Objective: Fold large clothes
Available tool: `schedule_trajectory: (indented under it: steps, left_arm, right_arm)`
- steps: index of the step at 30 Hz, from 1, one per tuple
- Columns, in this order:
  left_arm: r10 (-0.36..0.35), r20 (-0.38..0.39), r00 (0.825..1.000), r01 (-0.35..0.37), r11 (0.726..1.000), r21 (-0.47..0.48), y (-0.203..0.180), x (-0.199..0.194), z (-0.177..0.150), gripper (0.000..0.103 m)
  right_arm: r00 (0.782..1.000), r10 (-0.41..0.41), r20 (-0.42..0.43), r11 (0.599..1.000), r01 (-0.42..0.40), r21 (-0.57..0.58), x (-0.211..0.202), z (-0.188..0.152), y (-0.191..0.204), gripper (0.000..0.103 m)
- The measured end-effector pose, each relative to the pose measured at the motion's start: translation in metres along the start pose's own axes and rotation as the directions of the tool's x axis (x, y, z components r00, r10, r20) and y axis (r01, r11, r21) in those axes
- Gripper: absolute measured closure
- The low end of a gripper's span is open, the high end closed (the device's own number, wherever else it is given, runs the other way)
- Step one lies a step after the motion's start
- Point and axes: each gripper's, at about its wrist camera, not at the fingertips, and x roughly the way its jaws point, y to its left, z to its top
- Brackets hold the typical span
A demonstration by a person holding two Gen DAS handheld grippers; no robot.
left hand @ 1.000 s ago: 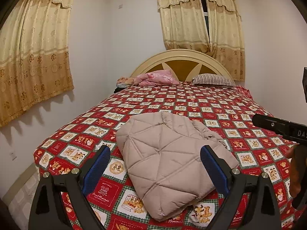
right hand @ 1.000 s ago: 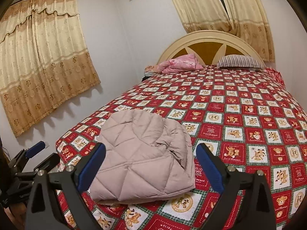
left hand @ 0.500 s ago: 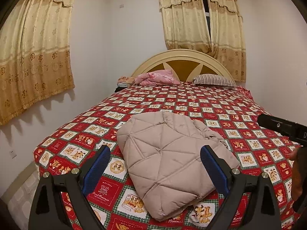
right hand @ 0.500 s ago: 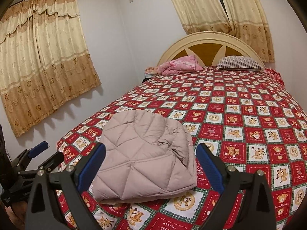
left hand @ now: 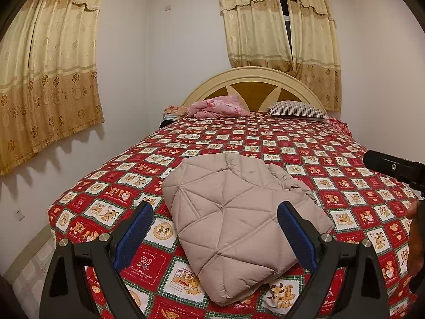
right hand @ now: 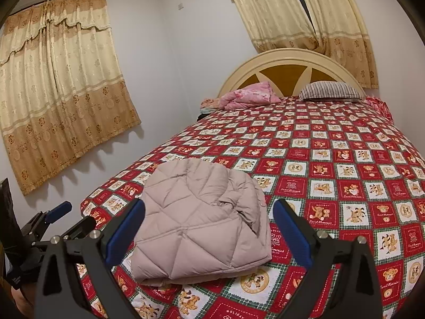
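- The quilted beige jacket (left hand: 233,218) lies folded into a thick bundle near the foot of the bed (left hand: 305,143), toward the side nearest the curtained wall, resting on the red patchwork bedspread (right hand: 332,159) with its teddy-bear squares.
- One loose, wrinkled fold of the jacket sits on top along its far right part; the rest of the upper face is smooth with diamond stitching.
- The left gripper (left hand: 215,236) hangs above the foot of the bed with its jaws wide apart and nothing between them; its blue pads (left hand: 135,234) frame the jacket without touching it.
- The right gripper (right hand: 208,232) is likewise held off the bed, jaws spread wide and empty, the jacket showing between the two fingers.
- In the right wrist view the left gripper (right hand: 57,211) shows at the lower left, beside the bed's corner and apart from the jacket.
- At the head of the bed a pink bundle of bedding (left hand: 217,106) and a striped pillow (left hand: 297,109) rest against the arched cream headboard (left hand: 255,79).
- Gold patterned curtains (left hand: 47,74) hang on the side wall and behind the headboard.
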Motion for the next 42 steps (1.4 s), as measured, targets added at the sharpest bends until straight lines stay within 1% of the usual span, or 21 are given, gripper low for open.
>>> schedule_trajectory:
  steps: [5,13,14,17,19,22,25,32,37,42]
  left_arm:
    - [0.008,-0.008,1.0,-0.008,1.0,0.016,-0.002,0.002,0.0,0.008]
    - [0.009,-0.014,1.0,-0.009,1.0,0.005,-0.001,0.002,0.001,0.008]
    - [0.013,-0.014,1.0,-0.013,1.0,0.004,-0.001,0.002,0.002,0.008]
    - [0.064,-0.021,0.998,-0.064,0.998,0.012,-0.002,0.004,0.003,0.008]
    - [0.079,-0.015,0.997,-0.079,0.997,0.011,-0.001,0.003,0.003,0.008]
    - [0.073,-0.008,0.997,-0.074,0.997,-0.01,0.003,0.001,0.004,0.008]
    - [0.079,0.009,0.997,-0.079,0.997,-0.011,0.003,-0.002,0.005,0.008]
    - [0.072,0.01,0.997,-0.072,0.997,-0.019,0.003,-0.002,0.007,0.007]
    - [0.057,0.015,0.998,-0.057,0.998,-0.018,0.002,-0.003,0.005,0.006]
    - [0.053,0.023,0.998,-0.053,0.999,-0.004,-0.001,-0.002,0.004,0.006]
  right_arm:
    - [1.0,-0.001,-0.001,1.0,0.001,-0.001,0.0,0.0,0.0,0.004]
    - [1.0,0.002,0.006,1.0,-0.002,0.002,-0.003,-0.001,0.0,0.004]
    - [1.0,0.002,0.009,1.0,-0.002,0.002,-0.003,-0.001,0.0,0.004]
    - [1.0,0.001,0.018,1.0,-0.002,0.006,-0.005,-0.001,-0.001,0.004]
    - [0.999,0.004,0.035,1.0,-0.004,0.015,-0.007,0.0,-0.001,0.004]
    - [0.998,0.009,0.057,1.0,-0.01,0.027,-0.011,0.001,-0.005,0.004]
    - [0.998,0.012,0.067,0.999,-0.014,0.034,-0.012,0.002,-0.006,0.003]
    - [0.994,0.023,0.106,0.998,-0.028,0.048,-0.018,0.002,-0.007,0.003]
    - [0.995,0.021,0.102,0.999,-0.026,0.04,-0.017,0.0,-0.005,0.003]
    - [0.997,0.022,0.073,0.999,-0.024,0.027,-0.014,-0.005,-0.006,0.002]
